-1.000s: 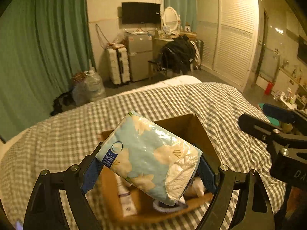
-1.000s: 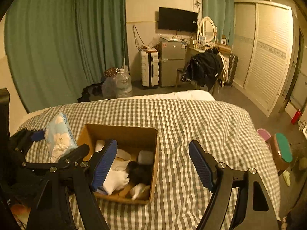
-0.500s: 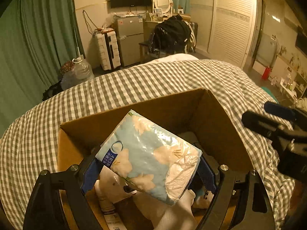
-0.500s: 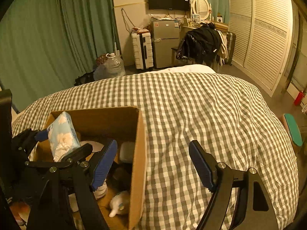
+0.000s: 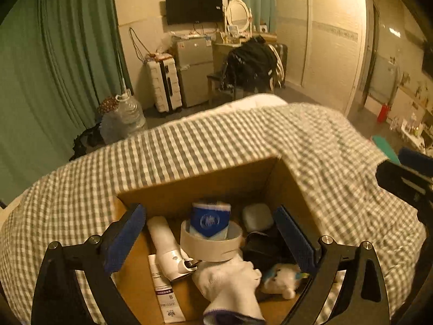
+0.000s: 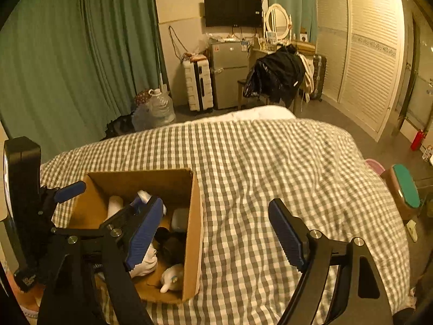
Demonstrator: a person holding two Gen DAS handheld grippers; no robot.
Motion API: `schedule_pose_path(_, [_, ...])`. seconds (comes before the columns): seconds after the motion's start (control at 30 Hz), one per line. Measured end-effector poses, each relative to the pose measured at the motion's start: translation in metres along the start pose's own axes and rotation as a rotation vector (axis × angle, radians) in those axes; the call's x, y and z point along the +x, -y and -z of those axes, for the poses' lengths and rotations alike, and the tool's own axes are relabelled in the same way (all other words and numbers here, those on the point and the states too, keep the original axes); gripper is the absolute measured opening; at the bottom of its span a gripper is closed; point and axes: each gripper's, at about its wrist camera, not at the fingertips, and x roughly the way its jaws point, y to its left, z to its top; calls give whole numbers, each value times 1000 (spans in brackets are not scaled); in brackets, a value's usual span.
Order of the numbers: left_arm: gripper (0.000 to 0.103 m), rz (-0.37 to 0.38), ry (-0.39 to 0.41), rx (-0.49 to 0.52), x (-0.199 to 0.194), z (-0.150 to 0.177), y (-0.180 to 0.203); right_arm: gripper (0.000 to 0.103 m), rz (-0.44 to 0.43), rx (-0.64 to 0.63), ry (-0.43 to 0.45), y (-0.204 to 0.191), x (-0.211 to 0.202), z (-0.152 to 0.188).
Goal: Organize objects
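A cardboard box [image 5: 194, 189] sits on the checked bedspread; it also shows in the right wrist view [image 6: 196, 216]. The blue floral tissue pack [image 5: 210, 220] stands on end inside a tape roll [image 5: 211, 246] in the box. Around it lie a white bottle [image 5: 165, 243], a white sock [image 5: 230, 284], a white case [image 5: 257, 216], a dark item and a small plush toy [image 5: 281, 279]. My left gripper [image 5: 211, 241] is open and empty above the box. My right gripper [image 6: 216, 235] is open and empty over the box's right wall and the bed.
The grey checked bedspread [image 6: 270, 168] spreads to the right of the box. Beyond the bed are green curtains [image 6: 67, 67], a white suitcase [image 6: 196, 84], a small fridge, a chair with a black jacket [image 6: 276, 78] and a wardrobe. A green-topped stool [image 6: 406, 189] stands at the right.
My left gripper opened and let go of the tissue pack, which dropped into the box and now stands in the tape roll. Both grippers pulled back a little.
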Motion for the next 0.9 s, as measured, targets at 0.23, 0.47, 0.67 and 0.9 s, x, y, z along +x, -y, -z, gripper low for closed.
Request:
schedule_pose_path(0.23, [99,-30,122,-3,-89,-31,-2,81,11,-13,100,-4,-83,-18])
schedule_pose_path(0.47, [103,-52,270,1,-198,-39,0,92,11,-15,252,-16,-188,-27])
schedule_pose_path(0.67, [103,-64,351,-19,-264,-18,-4,98,17,-17,341,-23,-257,-14])
schedule_pose_path(0.9, [103,-73,417,-29,-310,25,-7,102,-19,-43,431,-34,-299,25])
